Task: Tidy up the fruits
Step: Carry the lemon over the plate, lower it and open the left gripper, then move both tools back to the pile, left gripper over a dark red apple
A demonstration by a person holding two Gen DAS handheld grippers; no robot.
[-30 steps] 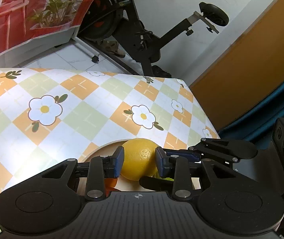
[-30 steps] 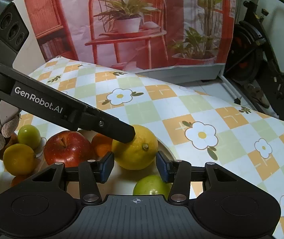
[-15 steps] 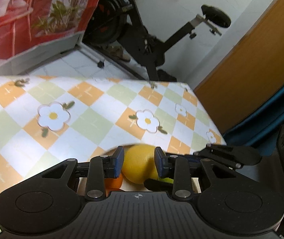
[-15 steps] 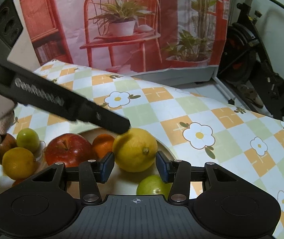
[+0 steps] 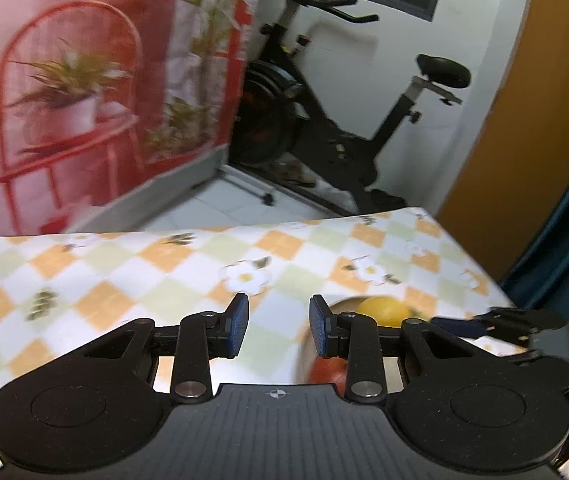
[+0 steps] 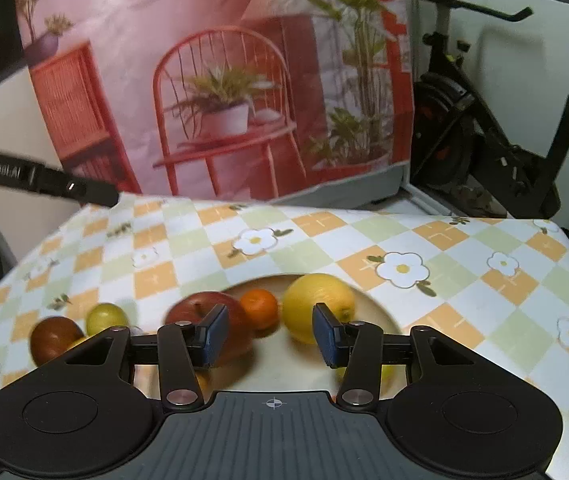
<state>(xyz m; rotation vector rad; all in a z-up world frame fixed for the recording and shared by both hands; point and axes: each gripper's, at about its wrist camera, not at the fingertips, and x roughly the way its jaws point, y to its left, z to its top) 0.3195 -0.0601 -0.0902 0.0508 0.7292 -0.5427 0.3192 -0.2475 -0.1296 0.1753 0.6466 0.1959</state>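
While neither gripper holds anything, the step in hand reads as a pause between placements: both tools hang above the counter (image 6: 464, 240) with fruit lying below them. Left gripper (image 5: 278, 326): blue ribbed pads a narrow gap apart, nothing between them, aimed at bare cloth beside the plate (image 5: 342, 304). Right gripper (image 6: 270, 334): pads somewhat wider apart, empty, hovering over the plate with its opening framing the gap between apple and lemon. Item, plate: shallow, round, cream, smooth glazed rim. Item, lemon (image 6: 318, 306): large, oval, dull yellow, faintly pebbled skin, nub at one end; on the plate's far right. Item, orange (image 6: 259, 308): small, round, bright, just beside the lemon. Item, red apple (image 6: 204, 312): broad, glossy, stem dimple up, on the plate's left, partly behind the right gripper's left pad. Item, small green fruit (image 6: 104, 318) and dark red-brown fruit (image 6: 54, 338): both round, lying off the plate on the cloth at left; blurred. Item, counter covering: smooth cloth printed with orange and pale green diamonds and white flowers. Judgement: the off-plate fruits seem the remaining work; the next move likely calls for lowering a gripper squarely over one round fruit and closing gently, since smooth, round skins may roll or slip.
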